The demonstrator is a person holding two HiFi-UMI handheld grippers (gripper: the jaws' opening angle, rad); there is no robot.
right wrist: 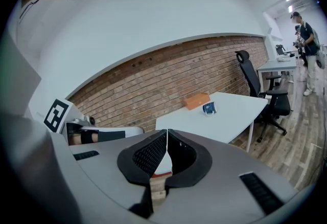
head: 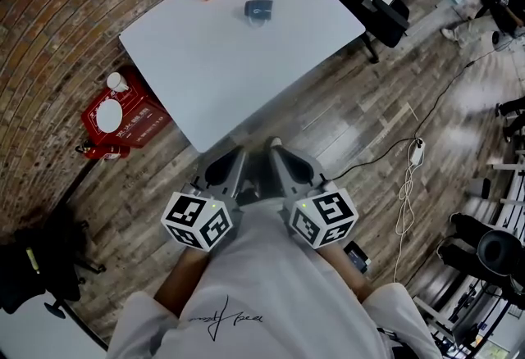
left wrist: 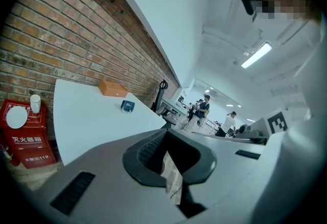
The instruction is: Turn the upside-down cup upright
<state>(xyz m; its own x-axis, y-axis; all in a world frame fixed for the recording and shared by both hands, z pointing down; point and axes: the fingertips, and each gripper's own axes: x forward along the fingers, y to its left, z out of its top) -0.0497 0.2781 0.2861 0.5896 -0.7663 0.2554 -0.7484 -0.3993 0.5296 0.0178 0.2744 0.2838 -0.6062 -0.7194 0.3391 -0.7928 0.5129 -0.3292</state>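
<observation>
The table (head: 213, 70) top is smooth, matt white. The floor (head: 361, 111) is worn wood plank, and the wall (head: 57, 29) is rough brick. The left gripper (left wrist: 165, 132) and right gripper (right wrist: 166, 132) are matt grey plastic with ribbed black pads (right wrist: 146, 156).

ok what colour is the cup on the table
The cup is dark blue, seen best in the head view.

White T-shirt (head: 271, 292) with a small black scrawl. Left gripper (head: 239, 155) and right gripper (head: 276, 147): grey shells, black ribbed fingers (right wrist: 148, 156), each bearing a white cube (head: 197, 220) of black square markers.
</observation>
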